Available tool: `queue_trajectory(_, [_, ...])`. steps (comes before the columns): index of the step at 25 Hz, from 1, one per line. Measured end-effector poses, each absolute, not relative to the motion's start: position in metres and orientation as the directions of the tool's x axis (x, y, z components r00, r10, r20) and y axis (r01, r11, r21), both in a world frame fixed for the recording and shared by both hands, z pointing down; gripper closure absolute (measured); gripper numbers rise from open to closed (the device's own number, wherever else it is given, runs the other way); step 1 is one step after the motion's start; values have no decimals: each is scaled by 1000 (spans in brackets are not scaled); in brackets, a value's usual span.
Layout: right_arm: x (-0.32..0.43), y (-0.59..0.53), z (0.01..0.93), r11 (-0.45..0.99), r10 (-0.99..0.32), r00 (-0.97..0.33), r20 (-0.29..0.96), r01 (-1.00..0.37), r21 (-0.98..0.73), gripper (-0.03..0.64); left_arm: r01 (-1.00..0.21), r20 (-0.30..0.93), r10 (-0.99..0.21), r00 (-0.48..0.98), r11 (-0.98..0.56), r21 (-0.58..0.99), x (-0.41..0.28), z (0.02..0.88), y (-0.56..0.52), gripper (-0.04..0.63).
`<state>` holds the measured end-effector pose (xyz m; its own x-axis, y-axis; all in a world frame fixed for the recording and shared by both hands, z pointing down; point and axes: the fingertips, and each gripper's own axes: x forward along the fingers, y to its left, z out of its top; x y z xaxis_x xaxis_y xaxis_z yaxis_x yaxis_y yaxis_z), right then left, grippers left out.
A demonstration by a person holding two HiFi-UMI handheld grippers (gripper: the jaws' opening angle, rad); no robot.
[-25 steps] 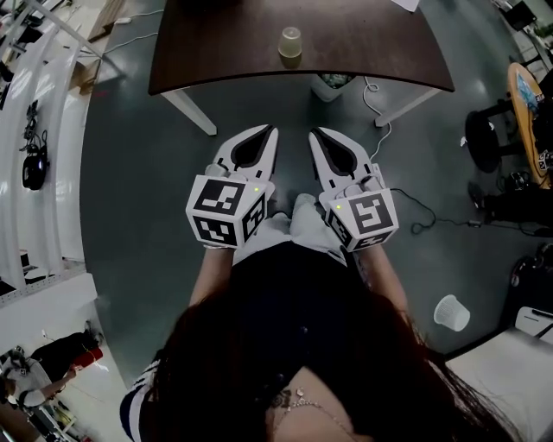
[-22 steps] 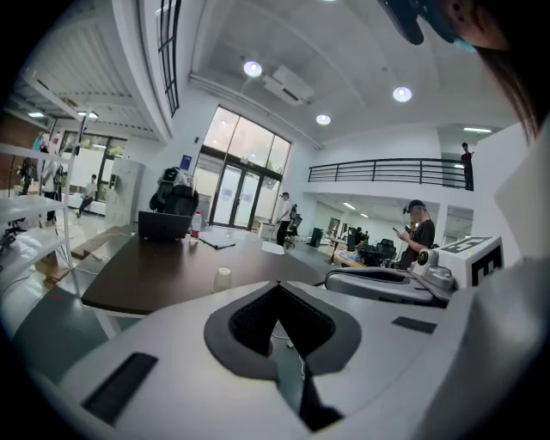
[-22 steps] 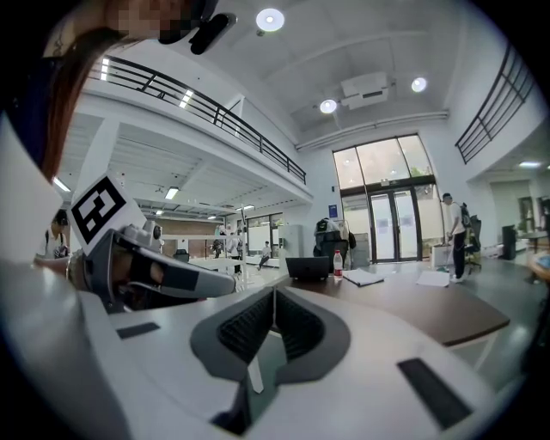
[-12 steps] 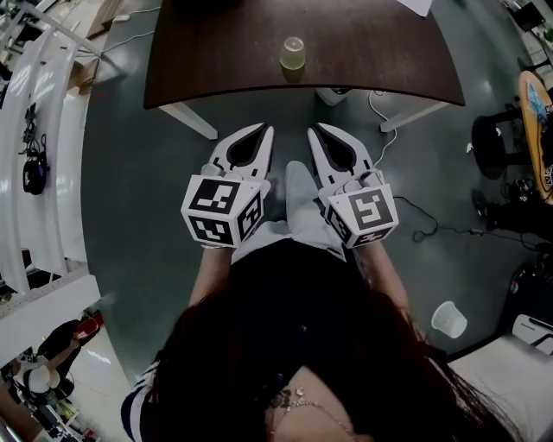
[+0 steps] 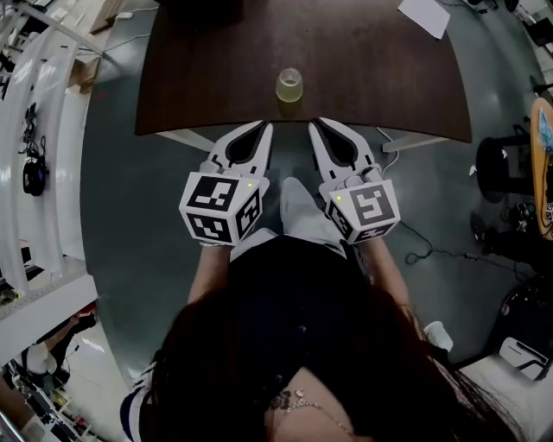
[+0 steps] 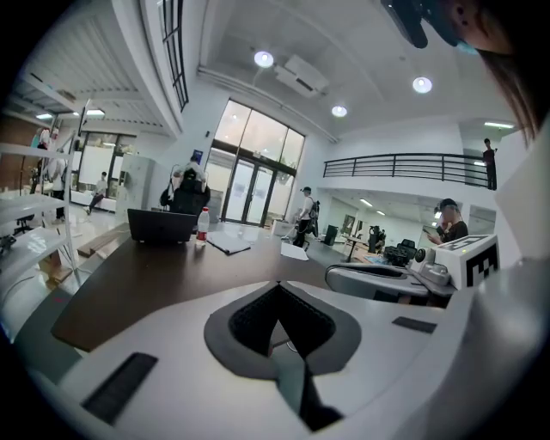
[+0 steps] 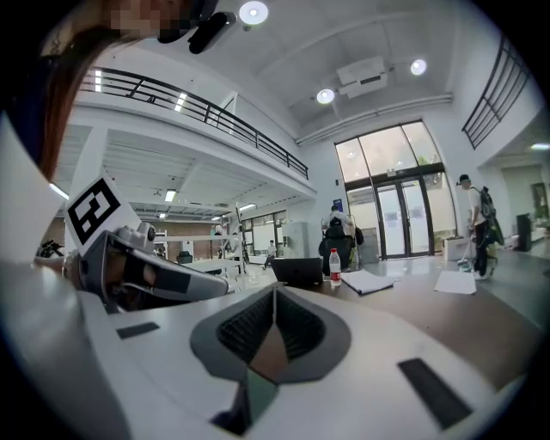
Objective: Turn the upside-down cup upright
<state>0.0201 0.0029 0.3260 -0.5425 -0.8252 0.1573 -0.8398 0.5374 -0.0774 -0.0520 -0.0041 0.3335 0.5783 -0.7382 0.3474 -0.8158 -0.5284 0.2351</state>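
Jaws together and empty, the left gripper [image 5: 262, 129] and right gripper [image 5: 316, 128] hang at the dark surface's [image 5: 199, 78] near edge; just beyond, between them, stands the upside-down cup [image 5: 289, 85], and 1 pair should open wide before reaching its side

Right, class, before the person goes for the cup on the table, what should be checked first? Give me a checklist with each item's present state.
1. Cup in sight, standing on the table near its front edge: ok.
2. Which end of the cup is up: cannot tell for sure from above.
3. Left tool ready to grip: not ok, jaws shut, nothing between them.
4. Right tool ready to grip: not ok, jaws shut, empty.
5. Room round the cup: ok, the paper lies far off at a back corner.
6. Tools at the cup: not ok, both are short of it, about at the table's front edge.
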Motion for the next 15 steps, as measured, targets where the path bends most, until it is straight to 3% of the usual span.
queue_trajectory(15, [43,-87,335,560,-806,-569,162,-823,-98,598,-847,370,-762,531,-472,245,-37,335,-88,594])
